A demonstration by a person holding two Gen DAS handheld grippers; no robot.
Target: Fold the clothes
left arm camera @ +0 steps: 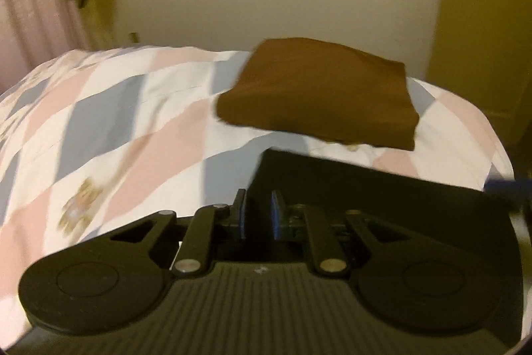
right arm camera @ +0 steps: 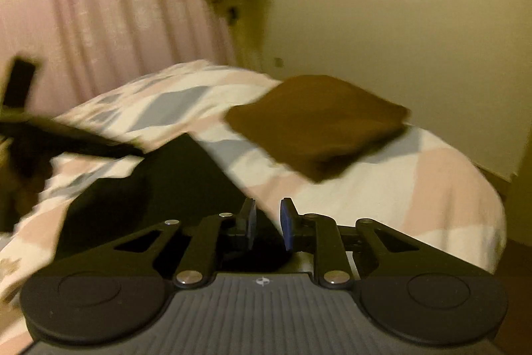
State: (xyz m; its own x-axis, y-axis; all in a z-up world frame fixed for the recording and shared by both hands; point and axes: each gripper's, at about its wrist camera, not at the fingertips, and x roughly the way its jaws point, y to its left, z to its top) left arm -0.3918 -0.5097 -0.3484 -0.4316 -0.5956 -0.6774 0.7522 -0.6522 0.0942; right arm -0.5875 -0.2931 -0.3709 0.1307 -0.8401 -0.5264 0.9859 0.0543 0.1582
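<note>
Over the checked bedspread, the left gripper is tilting downward, its jaws narrowly parted and pinching nothing, above a black garment; the right gripper is angling down likewise, slightly spread and empty. Beyond both, a folded brown garment is lying near the bed's far right edge.

Home bedroom, quilted bed, pink curtain
</note>
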